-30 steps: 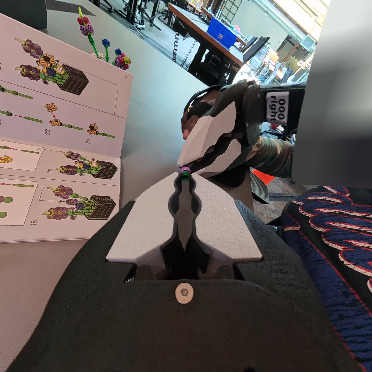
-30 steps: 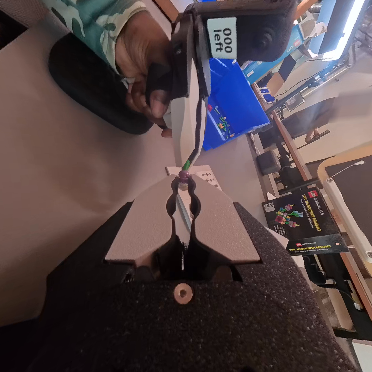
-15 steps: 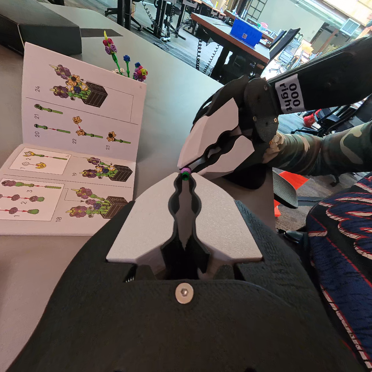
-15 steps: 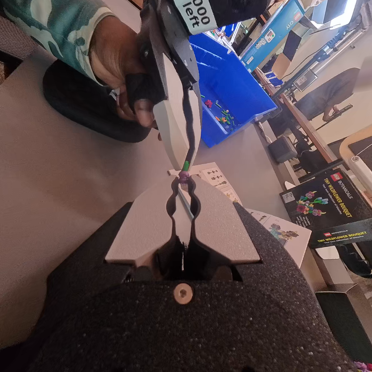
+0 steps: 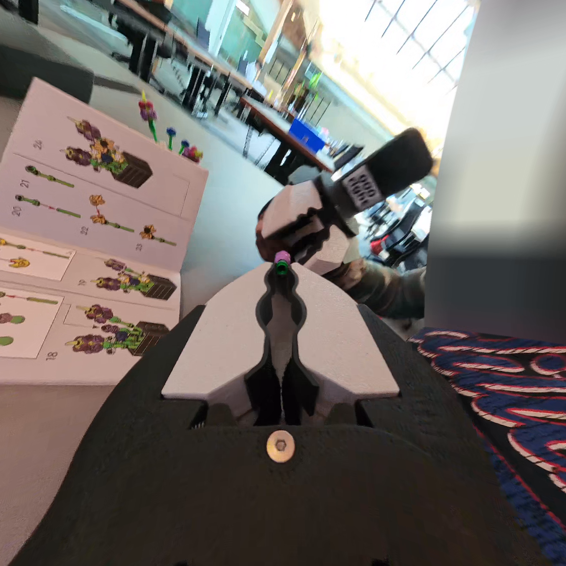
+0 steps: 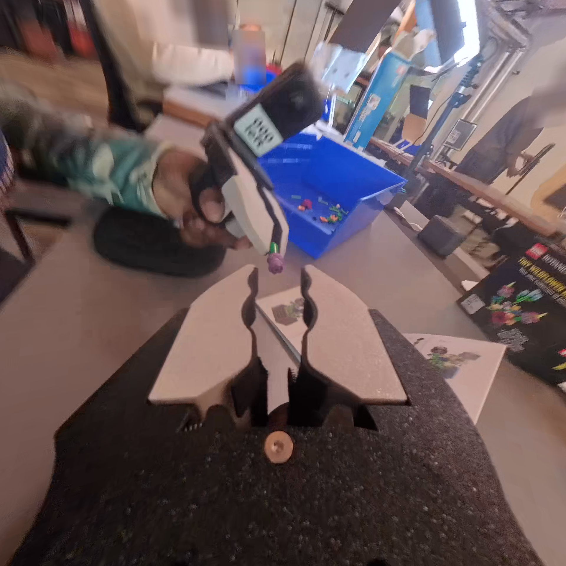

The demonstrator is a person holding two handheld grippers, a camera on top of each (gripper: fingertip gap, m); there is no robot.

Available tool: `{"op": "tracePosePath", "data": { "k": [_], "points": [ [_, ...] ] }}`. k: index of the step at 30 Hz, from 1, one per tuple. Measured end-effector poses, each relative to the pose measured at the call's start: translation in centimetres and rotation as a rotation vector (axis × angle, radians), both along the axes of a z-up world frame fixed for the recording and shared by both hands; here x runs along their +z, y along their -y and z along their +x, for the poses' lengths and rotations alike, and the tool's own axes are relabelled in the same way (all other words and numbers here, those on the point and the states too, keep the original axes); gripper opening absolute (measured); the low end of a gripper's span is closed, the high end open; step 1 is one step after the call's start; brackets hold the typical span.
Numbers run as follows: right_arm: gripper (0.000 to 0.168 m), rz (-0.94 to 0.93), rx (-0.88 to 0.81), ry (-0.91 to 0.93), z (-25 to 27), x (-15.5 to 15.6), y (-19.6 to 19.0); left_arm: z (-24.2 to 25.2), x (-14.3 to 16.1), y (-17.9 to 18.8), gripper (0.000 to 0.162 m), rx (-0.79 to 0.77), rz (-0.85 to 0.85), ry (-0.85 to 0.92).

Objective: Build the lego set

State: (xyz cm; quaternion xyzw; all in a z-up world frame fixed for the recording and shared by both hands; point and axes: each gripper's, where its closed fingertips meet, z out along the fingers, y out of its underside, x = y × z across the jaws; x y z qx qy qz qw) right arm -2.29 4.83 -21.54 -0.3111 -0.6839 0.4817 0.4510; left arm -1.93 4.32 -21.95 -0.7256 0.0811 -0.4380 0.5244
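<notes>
the left gripper (image 5: 282, 269) is clamped on a thin green stem (image 5: 281, 269) with a purple flower piece (image 6: 275, 262) seated on its tip, held in the air above the grey table (image 6: 92, 306) and just in front of the right gripper (image 6: 279, 271). the right gripper's fingers stand apart with nothing between them, the purple flower piece hanging just ahead of the gap and touching neither fingertip. taking the stem as the landmark: the open instruction booklet (image 5: 101, 214) lies beyond it on the table, a few finished flowers (image 5: 167, 134) stand behind the booklet's raised page, the blue bin (image 6: 330, 196) of loose pieces sits behind the stem in the right wrist view, and the black set box (image 6: 526, 309) lies off to its side. both views are smeared, so how firmly the flower piece sits on the stem cannot be told. the risk from here looks like the purple piece being only half pressed on; a swing or a knock against the open fingertips could pop it off. the stem is slender and gripped only near its end, so it may twist or slip if the grip eases.
</notes>
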Motion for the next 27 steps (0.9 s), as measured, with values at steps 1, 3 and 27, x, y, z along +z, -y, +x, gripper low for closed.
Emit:
{"op": "tracePosePath", "data": {
  "k": [1,3,27],
  "points": [
    [0.031,-0.092,0.023,-0.006,0.2,0.5,-0.2,-0.2,0.6,0.1,0.007,-0.001,0.026,0.044],
    [0.03,-0.227,0.097,-0.026,0.6,1.3,0.2,-0.3,1.5,0.2,0.007,-0.004,0.063,0.101],
    [0.01,-0.213,0.054,0.542,3.4,-2.8,-2.2,-3.2,0.8,-0.4,0.046,0.225,0.26,-0.464]
  ]
}}
